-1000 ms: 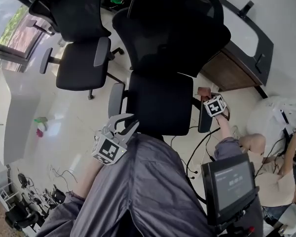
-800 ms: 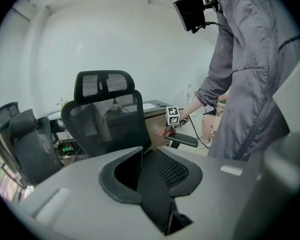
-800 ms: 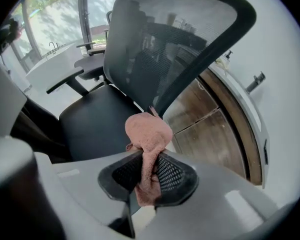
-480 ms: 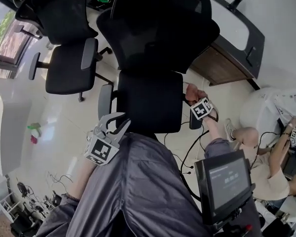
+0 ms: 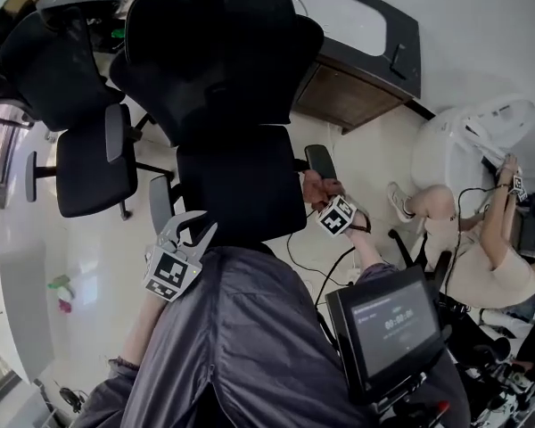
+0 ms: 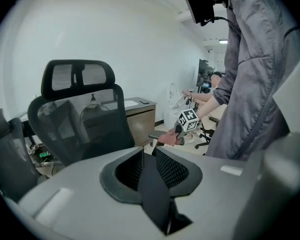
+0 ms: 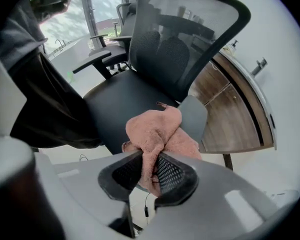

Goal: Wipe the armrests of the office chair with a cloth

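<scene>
Plainly, the cloth (image 7: 160, 134) is soft, light and limp, a thick terry rag that will fold and bunch wherever it is pressed, so it needs a firm pinch on a gathered wad rather than on a loose edge. It should drag across the plastic rather than slide freely, and nothing about it is fragile. The right gripper (image 7: 152, 170) already has it that way: its jaws are clamped on a thick fold, with the bulk of the fabric billowing out beyond the tips as a rounded pad, which is the part to press down when wiping. The cloth is a dusty salmon pink, fuzzy and crumpled, with one small corner sticking up. It sits at the near end of the right armrest (image 7: 194, 115), a smooth grey pad on the black mesh-backed office chair (image 5: 223, 52). It looks to be touching the pad, though the contact itself is not clear. From the head view, the cloth (image 5: 314, 185) lies just below that armrest (image 5: 321, 160). The left gripper (image 5: 192, 227) hangs near the left armrest (image 5: 160, 203), jaws apart with nothing between them, apart from the cloth and not yet helping.
</scene>
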